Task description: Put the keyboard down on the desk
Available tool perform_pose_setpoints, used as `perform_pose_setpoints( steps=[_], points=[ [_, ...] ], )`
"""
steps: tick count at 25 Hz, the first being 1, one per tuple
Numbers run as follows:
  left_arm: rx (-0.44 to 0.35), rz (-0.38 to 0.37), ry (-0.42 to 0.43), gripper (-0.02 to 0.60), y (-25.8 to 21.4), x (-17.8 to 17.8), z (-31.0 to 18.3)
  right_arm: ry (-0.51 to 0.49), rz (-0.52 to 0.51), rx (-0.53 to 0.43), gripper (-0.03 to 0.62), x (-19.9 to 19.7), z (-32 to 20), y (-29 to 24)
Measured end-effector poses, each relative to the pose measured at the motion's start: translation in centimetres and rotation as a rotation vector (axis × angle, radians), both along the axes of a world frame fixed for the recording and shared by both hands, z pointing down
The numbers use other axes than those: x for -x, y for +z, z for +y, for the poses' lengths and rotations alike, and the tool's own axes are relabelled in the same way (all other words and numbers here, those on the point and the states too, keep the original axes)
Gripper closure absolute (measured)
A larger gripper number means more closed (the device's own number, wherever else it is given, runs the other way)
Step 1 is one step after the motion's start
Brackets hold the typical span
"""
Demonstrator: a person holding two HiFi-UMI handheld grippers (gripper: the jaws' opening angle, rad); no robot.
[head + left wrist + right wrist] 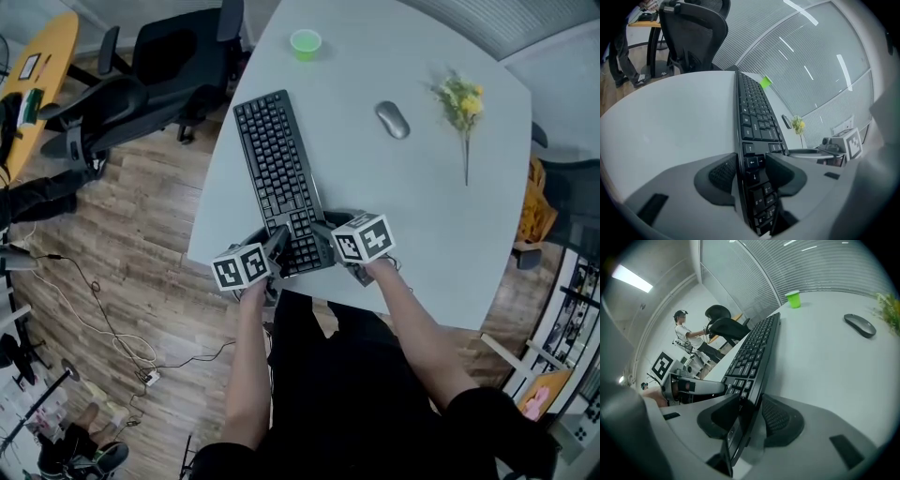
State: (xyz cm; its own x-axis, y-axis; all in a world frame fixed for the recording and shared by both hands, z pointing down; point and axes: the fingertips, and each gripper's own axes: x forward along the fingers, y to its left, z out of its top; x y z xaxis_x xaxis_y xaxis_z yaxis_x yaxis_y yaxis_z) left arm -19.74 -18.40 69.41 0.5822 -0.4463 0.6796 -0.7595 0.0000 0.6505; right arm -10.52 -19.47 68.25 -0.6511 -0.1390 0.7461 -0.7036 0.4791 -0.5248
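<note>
- Left tool (277, 246): jaws clamped on the near end of the keyboard (277, 173).
- Right tool (322, 232): likewise clamped (same end, opposite corner).
- The keyboard extends diagonally over the grey tabletop (422, 206) from its front edge.

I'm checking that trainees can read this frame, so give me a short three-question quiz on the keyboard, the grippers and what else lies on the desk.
1. True or false: the mouse lies between the keyboard and the yellow flowers.
2. Which part of the keyboard sits in the jaws of the left gripper and the right gripper? A) far end B) near end C) middle
3. Fill in: the cup at the far end of the desk is ____ in colour.
Key: 1 true; 2 B; 3 green.
</note>
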Motion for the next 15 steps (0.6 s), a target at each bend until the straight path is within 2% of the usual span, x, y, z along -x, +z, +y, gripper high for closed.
perform_pose_setpoints(
  steps=[15],
  points=[
    [0.008,-0.066,0.032,0.403,0.22,-0.11,0.05,0.01,0.026,0.008,0.43,-0.13,-0.25,0.4]
  ],
)
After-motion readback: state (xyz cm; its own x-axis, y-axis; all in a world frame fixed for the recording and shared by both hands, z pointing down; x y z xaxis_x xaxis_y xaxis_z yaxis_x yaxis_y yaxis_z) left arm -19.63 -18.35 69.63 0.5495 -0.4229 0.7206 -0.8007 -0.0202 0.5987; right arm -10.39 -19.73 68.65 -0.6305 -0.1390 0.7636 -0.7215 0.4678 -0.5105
